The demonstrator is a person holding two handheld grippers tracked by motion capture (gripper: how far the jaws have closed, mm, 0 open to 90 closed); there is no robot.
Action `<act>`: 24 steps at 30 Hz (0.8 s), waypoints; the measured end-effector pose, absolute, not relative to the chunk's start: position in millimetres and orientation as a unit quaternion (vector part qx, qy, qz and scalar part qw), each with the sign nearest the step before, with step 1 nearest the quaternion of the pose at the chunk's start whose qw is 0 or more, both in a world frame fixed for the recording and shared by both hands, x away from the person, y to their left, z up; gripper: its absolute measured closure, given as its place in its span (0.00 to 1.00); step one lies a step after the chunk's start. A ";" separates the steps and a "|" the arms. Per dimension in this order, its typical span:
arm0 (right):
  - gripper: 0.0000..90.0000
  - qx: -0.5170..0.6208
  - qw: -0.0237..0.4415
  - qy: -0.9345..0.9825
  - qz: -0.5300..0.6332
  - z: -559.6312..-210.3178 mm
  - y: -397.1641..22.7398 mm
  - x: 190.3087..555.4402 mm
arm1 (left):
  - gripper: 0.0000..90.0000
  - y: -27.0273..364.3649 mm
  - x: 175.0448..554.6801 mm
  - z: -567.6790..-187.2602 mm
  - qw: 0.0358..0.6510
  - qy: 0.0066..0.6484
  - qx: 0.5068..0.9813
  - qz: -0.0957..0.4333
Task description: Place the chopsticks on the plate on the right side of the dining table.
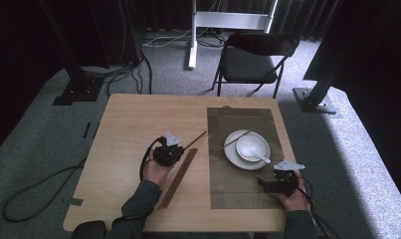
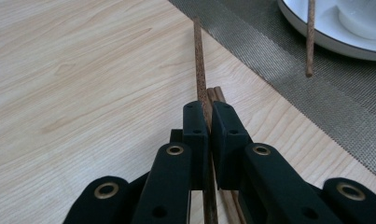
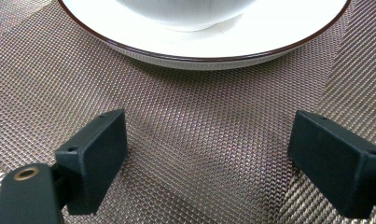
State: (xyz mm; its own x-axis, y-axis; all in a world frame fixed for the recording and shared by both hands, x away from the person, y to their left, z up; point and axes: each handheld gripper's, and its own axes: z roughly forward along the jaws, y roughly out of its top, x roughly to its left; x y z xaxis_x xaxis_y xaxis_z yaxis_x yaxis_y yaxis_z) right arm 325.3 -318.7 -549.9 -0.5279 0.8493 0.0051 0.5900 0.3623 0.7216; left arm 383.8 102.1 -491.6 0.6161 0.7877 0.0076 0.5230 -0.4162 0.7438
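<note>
On the pale wooden counter [image 1: 138,124] a woven grey-brown placemat [image 1: 240,189] lies toward the right side, and on it stands a white plate [image 1: 231,154] carrying a white bowl [image 1: 248,144] with a white spoon [image 1: 261,159] resting in it, handle toward the near right. One brown chopstick [image 1: 239,138] lies across the plate's far-left rim, its tip reaching out over the mat. The left tongs [image 1: 180,149] are clenched on a second speckled chopstick [image 2: 199,65], which is held raised above the wood and points forward toward the mat's left edge; in the left gripper view both black pads press against its shaft. Beneath them, a long brown chopstick holder or sleeve [image 1: 178,178] lies on the bare counter just left of the mat, running diagonally toward the near edge. The right tongs [image 3: 209,154] are released, jaws wide apart, low over the mat just beside the plate's near rim; in the high view they sit near the mat's right near corner. A black folding chair [image 1: 252,59] stands on the carpet beyond the counter.
</note>
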 end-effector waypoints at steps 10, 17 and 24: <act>0.13 0.448 0.189 0.803 0.344 -549.9 -318.7 325.3 | 0.95 95.2 385.5 -487.6 0.371 0.389 0.824 0.178; 0.13 0.448 0.189 0.804 0.344 -549.9 -318.7 325.3 | 0.95 89.7 386.3 -485.2 0.375 0.383 0.825 0.177; 0.13 0.448 0.189 0.803 0.344 -549.9 -318.7 325.3 | 0.95 82.7 387.0 -484.3 0.380 0.378 0.826 0.174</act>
